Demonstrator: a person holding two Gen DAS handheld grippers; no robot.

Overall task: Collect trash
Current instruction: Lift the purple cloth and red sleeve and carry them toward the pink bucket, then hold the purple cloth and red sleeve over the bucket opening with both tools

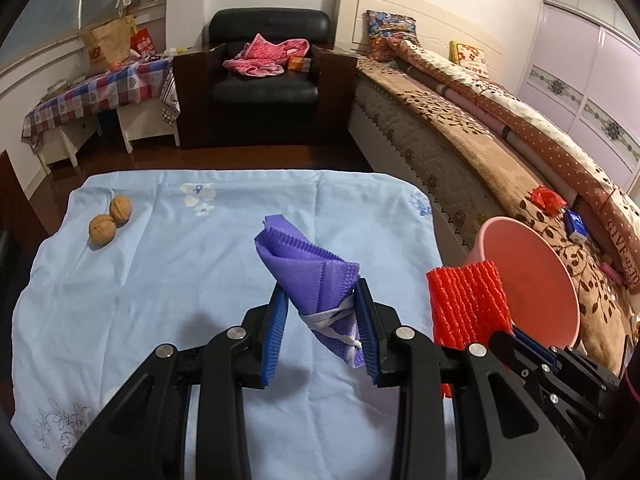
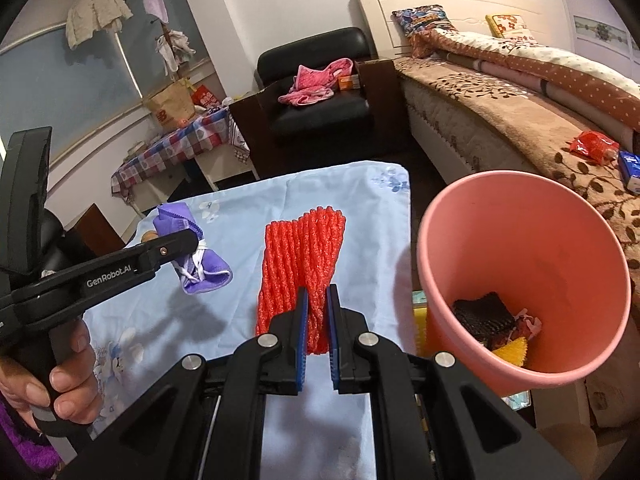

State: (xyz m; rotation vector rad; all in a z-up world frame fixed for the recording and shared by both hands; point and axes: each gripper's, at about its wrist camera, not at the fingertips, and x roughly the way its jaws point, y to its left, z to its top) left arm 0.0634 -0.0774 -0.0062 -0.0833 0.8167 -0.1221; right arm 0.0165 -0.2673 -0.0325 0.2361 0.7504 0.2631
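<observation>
My left gripper (image 1: 322, 320) is shut on a folded purple face mask (image 1: 308, 268) and holds it above the light blue cloth (image 1: 160, 280); the mask also shows in the right wrist view (image 2: 192, 248). My right gripper (image 2: 318, 320) is shut on a red foam net (image 2: 304, 256), which also shows in the left wrist view (image 1: 468, 304), lifted over the cloth's right side. A pink bin (image 2: 520, 208) stands tilted just right of the table, with dark and yellow trash inside; it also shows in the left wrist view (image 1: 532, 280).
Two walnuts (image 1: 110, 220) lie on the cloth's far left. A bed (image 1: 500, 152) with a red wrapper (image 2: 592, 146) and a blue packet (image 1: 576, 222) runs along the right. A black armchair (image 1: 264, 80) and a checked side table (image 1: 100, 96) stand behind.
</observation>
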